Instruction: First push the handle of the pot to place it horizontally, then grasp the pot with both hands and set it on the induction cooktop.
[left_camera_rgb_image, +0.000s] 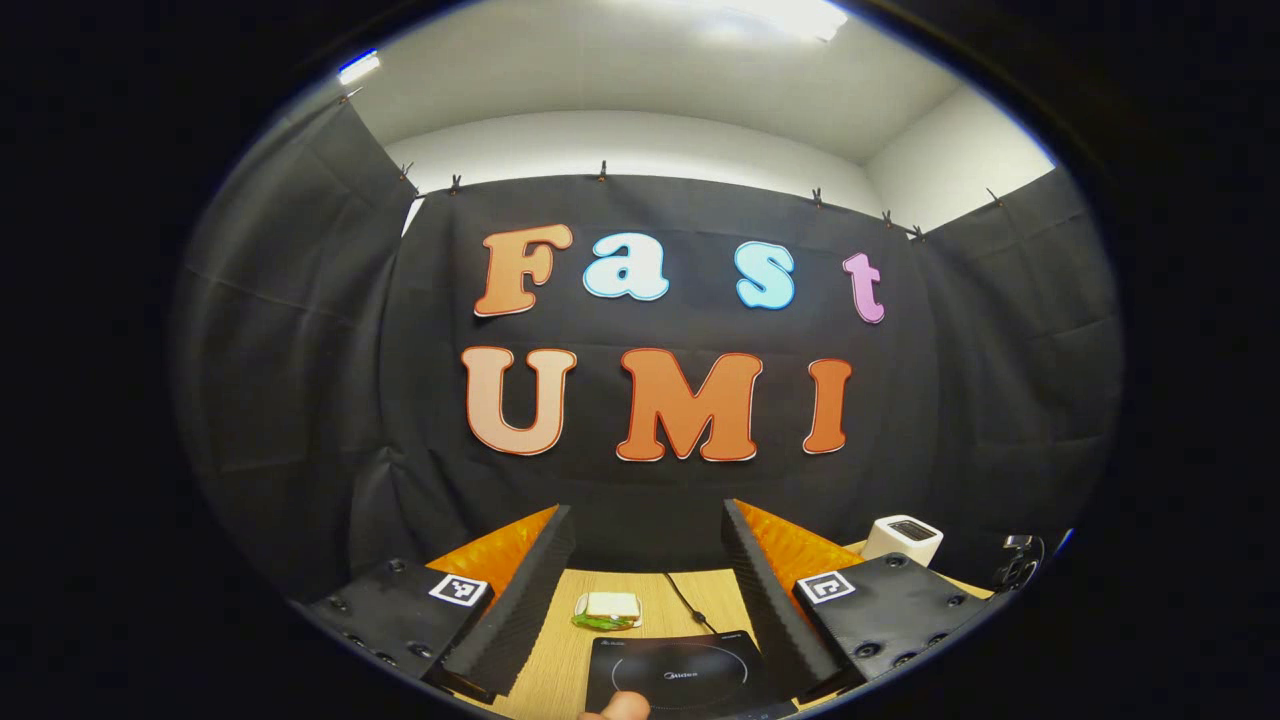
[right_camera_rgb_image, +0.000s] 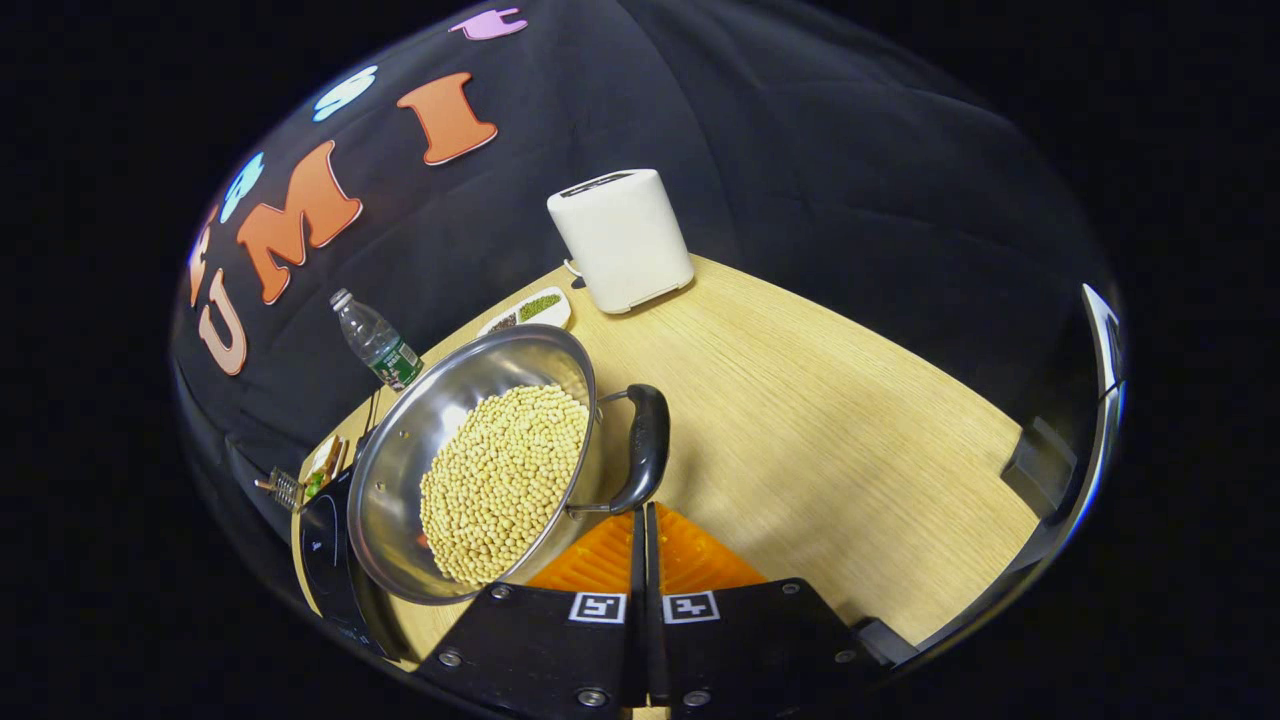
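In the right gripper view, the right gripper (right_camera_rgb_image: 640, 515) has its fingers pressed together just below the black handle (right_camera_rgb_image: 645, 448) of the steel pot (right_camera_rgb_image: 470, 465), gripping nothing. The pot, full of pale beans, sits beside the induction cooktop (right_camera_rgb_image: 330, 560), overlapping its edge. In the left gripper view, the left gripper (left_camera_rgb_image: 648, 575) is spread wide and empty, above the cooktop.

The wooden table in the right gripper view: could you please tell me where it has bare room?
The widest bare patch of the light wooden table lies right of the steel pot of yellow beans and its black handle, below the white box-shaped appliance. It is crowded left of the pot: black induction cooktop, clear plastic water bottle, white dish of grains.
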